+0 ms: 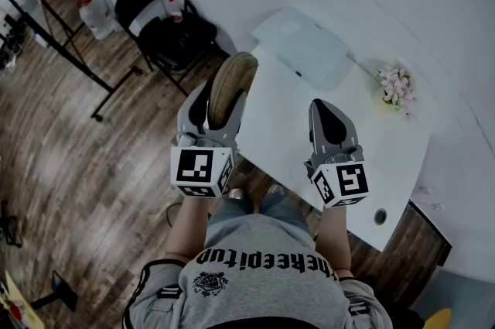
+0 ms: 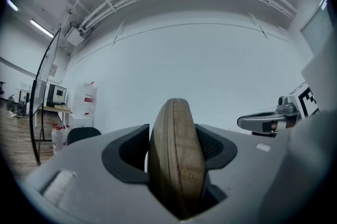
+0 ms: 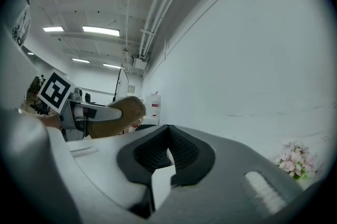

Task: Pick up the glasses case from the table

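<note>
The glasses case (image 1: 232, 83) is not on the bench (image 1: 286, 138). It is clamped in the left gripper (image 1: 216, 109), with the dark pads pressing on its two broad sides. In the left gripper view it stands on its narrow edge, with the zip seam running up its face. Its long axis follows the line the gripper points along, so in the head view the rounded free end sticks out past the fingertips toward about 12 to 1 o'clock. It sits at the bench's left edge, with wooden floor beyond at 9 o'clock. The right gripper (image 1: 331, 118) is at about 3 o'clock from the case and well apart from it. Its jaws are closed together on nothing, above bare bench top. Pink flowers (image 1: 394, 85) stand at about 2 o'clock from that gripper. As I judge it, the pick-up looks as good as done. Only the left hand matters for the coming move, because the case's weight hangs forward of the pads.
</note>
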Action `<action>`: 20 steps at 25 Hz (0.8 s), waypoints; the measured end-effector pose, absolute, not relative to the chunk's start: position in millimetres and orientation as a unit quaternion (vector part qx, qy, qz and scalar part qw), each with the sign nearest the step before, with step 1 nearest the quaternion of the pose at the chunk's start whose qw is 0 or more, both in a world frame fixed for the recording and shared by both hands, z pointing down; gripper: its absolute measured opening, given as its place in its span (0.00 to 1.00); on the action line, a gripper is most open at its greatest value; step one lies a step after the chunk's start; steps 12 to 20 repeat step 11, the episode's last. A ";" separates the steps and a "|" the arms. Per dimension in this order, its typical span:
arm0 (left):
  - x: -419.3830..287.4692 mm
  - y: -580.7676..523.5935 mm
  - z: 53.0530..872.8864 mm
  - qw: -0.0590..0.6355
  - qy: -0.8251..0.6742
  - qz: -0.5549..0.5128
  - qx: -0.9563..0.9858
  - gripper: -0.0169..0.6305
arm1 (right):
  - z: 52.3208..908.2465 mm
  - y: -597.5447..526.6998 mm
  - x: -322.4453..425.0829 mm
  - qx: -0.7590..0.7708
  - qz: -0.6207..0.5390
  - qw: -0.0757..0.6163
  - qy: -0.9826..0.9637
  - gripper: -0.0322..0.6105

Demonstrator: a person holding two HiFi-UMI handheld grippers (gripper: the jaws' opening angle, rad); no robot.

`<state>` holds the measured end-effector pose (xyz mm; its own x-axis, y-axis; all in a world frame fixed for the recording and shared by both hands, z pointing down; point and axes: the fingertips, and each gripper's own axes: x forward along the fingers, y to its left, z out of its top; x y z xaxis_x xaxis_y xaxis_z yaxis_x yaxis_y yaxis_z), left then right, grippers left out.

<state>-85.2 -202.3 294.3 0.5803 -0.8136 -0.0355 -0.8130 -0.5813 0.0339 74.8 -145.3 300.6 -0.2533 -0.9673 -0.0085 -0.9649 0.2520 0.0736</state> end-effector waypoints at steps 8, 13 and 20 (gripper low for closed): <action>-78.3 -206.2 291.8 0.003 -0.458 -0.025 0.889 0.45 | 298.9 -151.7 80.0 0.609 -0.034 0.021 -0.792 0.05; -75.1 -208.0 290.2 0.001 -0.457 -0.025 0.889 0.45 | 298.2 -154.0 82.9 0.609 -0.035 0.022 -0.792 0.05; -75.1 -208.0 290.2 0.001 -0.457 -0.025 0.889 0.45 | 298.2 -154.0 82.9 0.609 -0.035 0.022 -0.792 0.05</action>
